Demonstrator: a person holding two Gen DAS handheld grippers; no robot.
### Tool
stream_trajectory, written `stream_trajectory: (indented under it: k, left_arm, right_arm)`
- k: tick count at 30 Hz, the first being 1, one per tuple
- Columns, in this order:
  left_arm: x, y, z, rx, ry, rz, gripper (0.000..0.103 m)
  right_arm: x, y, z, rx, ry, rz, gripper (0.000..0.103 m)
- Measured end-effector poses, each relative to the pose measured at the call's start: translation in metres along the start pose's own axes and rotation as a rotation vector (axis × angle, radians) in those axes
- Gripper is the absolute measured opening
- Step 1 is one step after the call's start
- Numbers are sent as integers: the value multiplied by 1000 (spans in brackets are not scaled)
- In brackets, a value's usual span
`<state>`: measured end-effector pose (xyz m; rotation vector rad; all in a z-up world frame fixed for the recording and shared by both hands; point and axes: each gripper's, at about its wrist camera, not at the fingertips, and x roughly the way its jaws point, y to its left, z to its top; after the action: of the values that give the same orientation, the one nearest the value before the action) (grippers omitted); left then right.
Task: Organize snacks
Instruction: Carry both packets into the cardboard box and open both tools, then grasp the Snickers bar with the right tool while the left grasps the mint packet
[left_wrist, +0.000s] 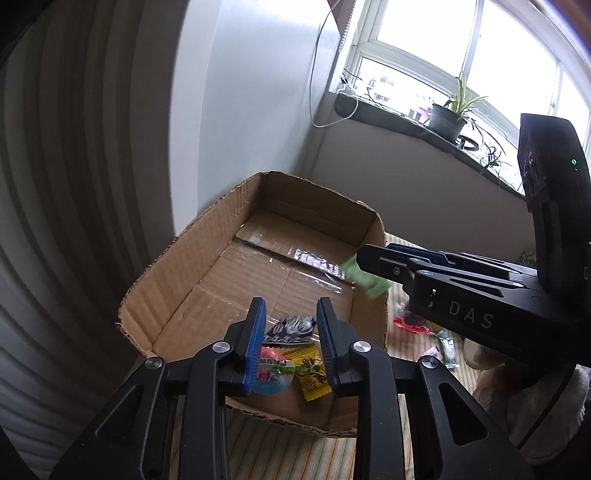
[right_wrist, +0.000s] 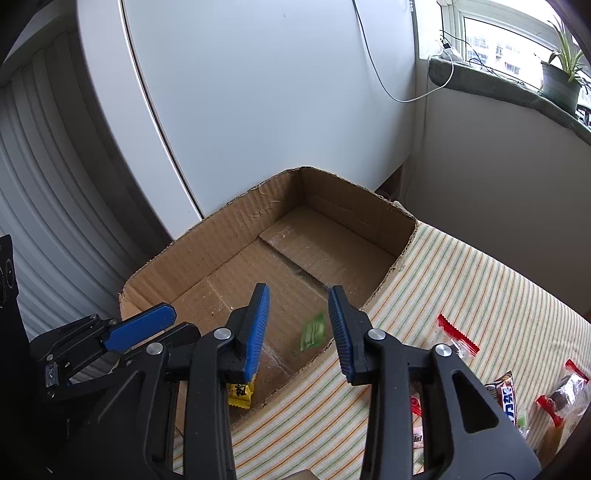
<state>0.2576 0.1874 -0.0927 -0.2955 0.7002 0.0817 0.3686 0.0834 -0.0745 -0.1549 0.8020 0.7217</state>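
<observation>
An open cardboard box (left_wrist: 173, 280) (right_wrist: 192, 251) stands on a striped cloth. My left gripper (left_wrist: 290, 321) is open and empty over the box's near end, above a black packet (left_wrist: 291, 328), a round jelly cup (left_wrist: 273, 373) and a yellow packet (left_wrist: 310, 369) (right_wrist: 240, 393). My right gripper (right_wrist: 299, 317) is open over the box's right edge. A blurred green packet (right_wrist: 313, 332) (left_wrist: 364, 277) is in the air below it, over the box floor. Loose snacks lie on the cloth: a red-ended clear packet (right_wrist: 456, 336), a brown bar (right_wrist: 504, 395) and another red packet (right_wrist: 561, 395).
The box sits against a white cabinet (right_wrist: 258, 110) and ribbed shutter (right_wrist: 44, 221). The striped cloth (right_wrist: 461, 277) spreads to the right. A windowsill with a potted plant (left_wrist: 448, 114) and a white cable (right_wrist: 406, 98) is behind.
</observation>
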Motion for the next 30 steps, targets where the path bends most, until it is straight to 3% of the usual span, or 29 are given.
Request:
stream_trajectory:
  k: [18, 30]
  left_arm:
    - [-22, -39, -3, 23, -20, -44, 27]
    - [-17, -91, -19, 83, 25, -106, 27]
  right_arm:
    - [-75, -39, -24, 66, -72, -42, 35]
    - [-142, -118, -90, 180, -78, -132, 35]
